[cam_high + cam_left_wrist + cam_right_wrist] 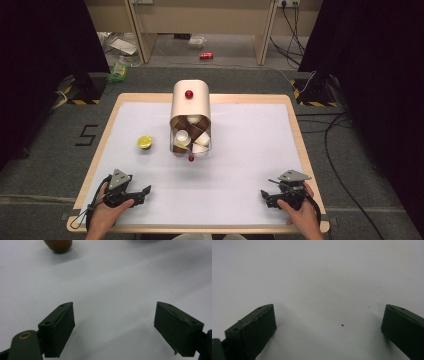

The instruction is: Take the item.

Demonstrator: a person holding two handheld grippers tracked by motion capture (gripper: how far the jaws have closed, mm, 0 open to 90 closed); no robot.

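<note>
My left gripper [145, 194] rests low over the white mat [240, 150] near the front left of the table, held by a hand and pointing right. In the left gripper view, this left gripper [115, 306] is open, with only bare mat between its jaws. At the front right, my right gripper [265, 196] is held by the other hand and points left. The right gripper view shows this right gripper [329, 307] open wide over bare mat. Neither holds anything.
A cream arched dispenser [190, 102] with a red knob stands at the middle back, its front full of brown and white capsules [192, 134]. A small red ball [191, 158] lies before it and a yellow capsule [144, 142] to its left. A brown rounded thing [58, 244] is cut off by the top edge.
</note>
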